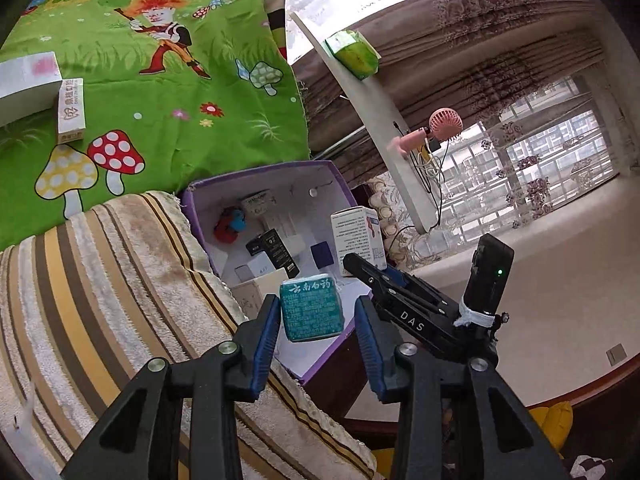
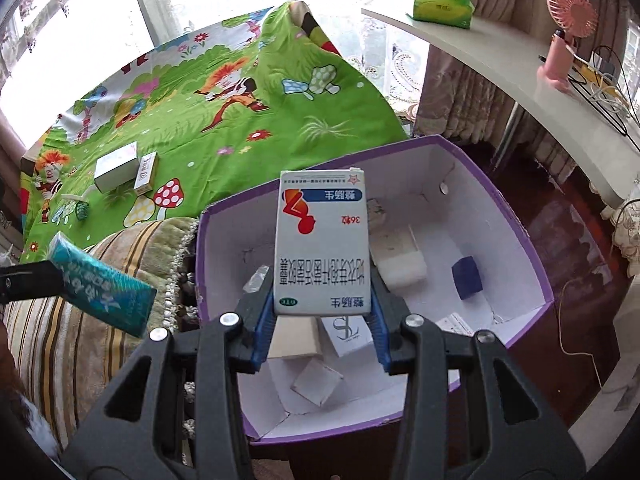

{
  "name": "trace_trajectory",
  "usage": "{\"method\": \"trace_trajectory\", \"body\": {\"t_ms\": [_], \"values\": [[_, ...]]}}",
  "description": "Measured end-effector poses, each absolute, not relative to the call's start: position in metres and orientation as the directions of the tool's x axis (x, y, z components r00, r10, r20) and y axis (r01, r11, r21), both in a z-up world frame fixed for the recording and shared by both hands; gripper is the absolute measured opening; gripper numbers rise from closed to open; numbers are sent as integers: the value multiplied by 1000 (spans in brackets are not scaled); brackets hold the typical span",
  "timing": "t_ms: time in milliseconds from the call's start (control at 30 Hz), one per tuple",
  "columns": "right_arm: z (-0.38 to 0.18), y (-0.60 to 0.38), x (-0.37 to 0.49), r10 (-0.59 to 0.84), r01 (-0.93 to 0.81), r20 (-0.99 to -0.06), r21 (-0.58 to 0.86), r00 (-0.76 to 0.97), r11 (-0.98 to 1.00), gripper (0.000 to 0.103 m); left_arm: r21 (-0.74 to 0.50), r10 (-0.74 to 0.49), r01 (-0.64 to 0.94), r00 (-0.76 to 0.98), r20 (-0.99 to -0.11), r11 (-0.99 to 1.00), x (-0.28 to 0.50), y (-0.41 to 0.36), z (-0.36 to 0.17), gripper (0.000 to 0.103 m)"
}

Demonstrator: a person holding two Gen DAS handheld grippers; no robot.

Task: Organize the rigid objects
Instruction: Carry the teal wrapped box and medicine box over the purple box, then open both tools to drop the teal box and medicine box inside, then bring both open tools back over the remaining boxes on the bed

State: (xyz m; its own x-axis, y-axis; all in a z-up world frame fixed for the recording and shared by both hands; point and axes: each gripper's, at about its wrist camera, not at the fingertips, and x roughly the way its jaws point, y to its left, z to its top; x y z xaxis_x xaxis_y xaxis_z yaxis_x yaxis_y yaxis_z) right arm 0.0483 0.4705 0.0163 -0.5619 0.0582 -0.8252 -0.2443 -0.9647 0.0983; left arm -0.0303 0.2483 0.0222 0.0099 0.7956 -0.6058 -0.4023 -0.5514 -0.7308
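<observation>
A purple box with a white inside [image 1: 192, 216] [image 2: 520, 240] stands beside the bed and holds several small boxes. My left gripper [image 1: 316, 316] has a teal toothpaste box [image 1: 311, 310] between its jaws; a gap shows on the right side. The box also shows at the left of the right wrist view [image 2: 104, 284]. My right gripper [image 2: 322, 312] is shut on a white medicine box [image 2: 322, 244] and holds it upright over the purple box. The right gripper [image 1: 384, 280] and its white box [image 1: 358, 240] also show in the left wrist view.
A green cartoon sheet [image 2: 224, 128] carries two white boxes [image 2: 116, 168] [image 2: 146, 172]. A striped towel [image 1: 100, 280] lies next to the purple box. A white shelf [image 2: 500, 72] holds a green pack [image 2: 440, 4] and a pink fan [image 2: 568, 32].
</observation>
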Motion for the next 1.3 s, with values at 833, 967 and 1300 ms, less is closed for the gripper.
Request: {"method": "trace_trajectory", "body": {"t_ms": [833,967,1300], "values": [[17,459,45,22,-214,-823,121,-568,-969,74,-690,735,-259,-293,-611,-676,-54,122,35,56],[15,451,42,10,-197,-826,122,-564,-973,74,-692,707,-196,-364,-606,-694,-60,80,34,56],[10,416,28,-35,-109,-836,113,-547,-988,74,-631,561,-21,-480,-674,-776,-67,1,25,56]]}}
